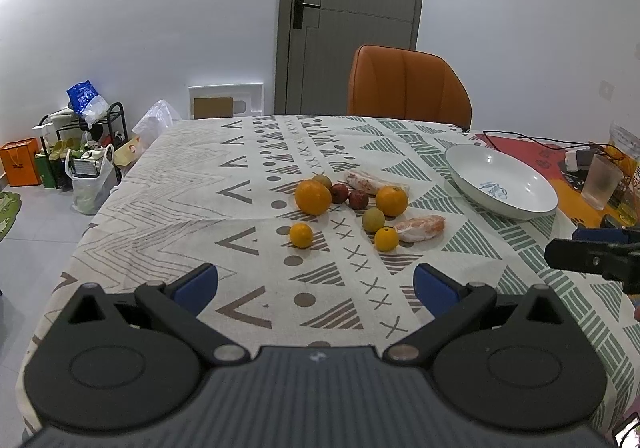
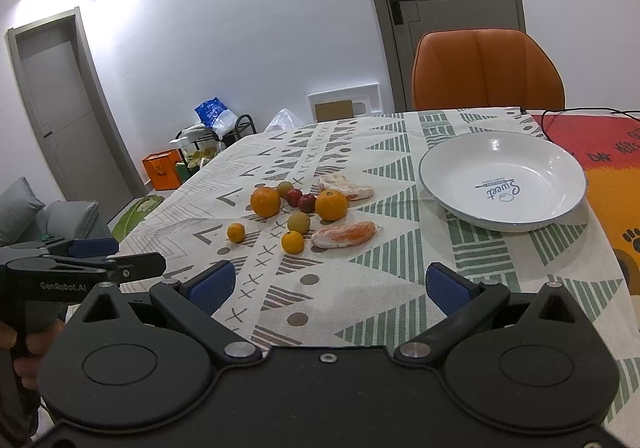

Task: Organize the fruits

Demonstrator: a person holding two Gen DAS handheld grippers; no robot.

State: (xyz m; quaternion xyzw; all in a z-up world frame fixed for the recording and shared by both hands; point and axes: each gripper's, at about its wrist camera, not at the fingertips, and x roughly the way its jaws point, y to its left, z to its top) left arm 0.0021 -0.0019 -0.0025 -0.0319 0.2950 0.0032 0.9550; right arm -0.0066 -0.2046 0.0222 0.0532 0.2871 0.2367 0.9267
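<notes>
Fruit lies in a loose cluster on the patterned tablecloth: two large oranges, two small oranges, two red fruits, two greenish fruits, and two peeled citrus pieces. An empty white bowl stands to the right of the fruit. My left gripper is open and empty, short of the fruit. My right gripper is open and empty, near the front edge, and shows at the right in the left wrist view.
An orange chair stands behind the table. A red-orange mat, a cable, a frosted cup and small items sit at the table's right. Bags and a rack stand on the floor at the left.
</notes>
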